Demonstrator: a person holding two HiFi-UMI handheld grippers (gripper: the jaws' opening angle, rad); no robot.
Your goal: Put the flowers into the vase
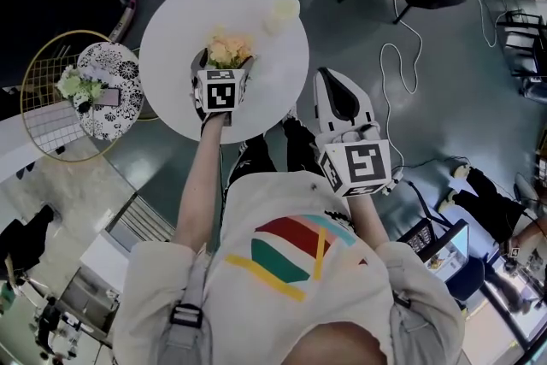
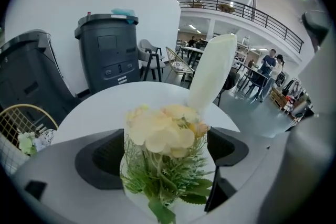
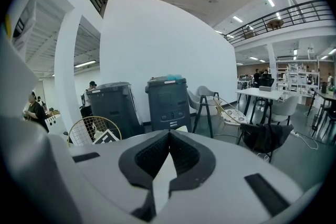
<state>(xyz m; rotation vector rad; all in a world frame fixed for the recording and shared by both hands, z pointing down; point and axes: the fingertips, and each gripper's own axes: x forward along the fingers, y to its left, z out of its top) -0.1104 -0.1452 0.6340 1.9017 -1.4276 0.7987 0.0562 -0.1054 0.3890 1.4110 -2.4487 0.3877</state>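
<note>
I can read no words or numbers anywhere; my cubes (image 1: 220,91) carry only black-and-white square marker patterns.

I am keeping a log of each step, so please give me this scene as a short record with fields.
table: round, white
left gripper: jaws apart, flowers between them, apparently not clamped
flowers: cream bunch with green leaves, over the table
vase: white, upright on the table, beyond the flowers and apart from them, no flowers in it
right gripper: jaws together, empty, beside the table
second bunch: on the chair at the left
task: flowers not yet in the vase
</note>
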